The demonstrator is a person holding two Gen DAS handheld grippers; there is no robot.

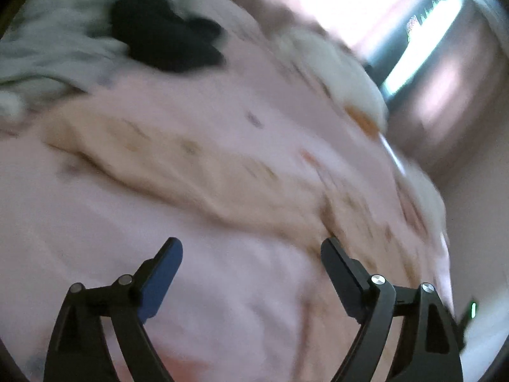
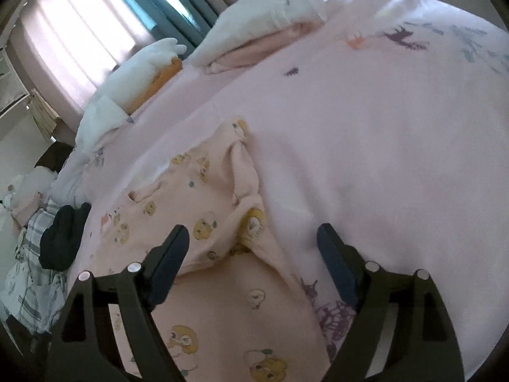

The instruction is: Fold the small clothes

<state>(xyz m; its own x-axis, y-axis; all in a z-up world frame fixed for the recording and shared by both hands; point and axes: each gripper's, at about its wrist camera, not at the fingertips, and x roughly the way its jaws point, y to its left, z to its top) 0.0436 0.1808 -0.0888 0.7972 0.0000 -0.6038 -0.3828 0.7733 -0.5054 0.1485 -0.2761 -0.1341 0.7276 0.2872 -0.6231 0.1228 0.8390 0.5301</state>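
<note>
your left gripper (image 1: 251,254) stands with its jaws wide apart and nothing between them, above the pink bed cover (image 1: 206,286). your right gripper (image 2: 253,242) is spread wide too, gripping nothing. the peach printed garment (image 2: 203,222) lies bunched on the cover, partly below the right gripper. a dark garment (image 2: 62,238) sits at the bed's left edge.

A bed (image 2: 397,146) covered in a pale pink sheet printed with small purple and orange animal figures carries everything. On it lies a peach garment (image 2: 203,210) patterned with yellow cartoon chicks, partly folded, with a bunched ridge along its right edge. Toward the far side lie white pillows (image 2: 254,22), and at the left edge a dark garment (image 2: 62,238) beside plaid cloth (image 2: 28,273).
</note>
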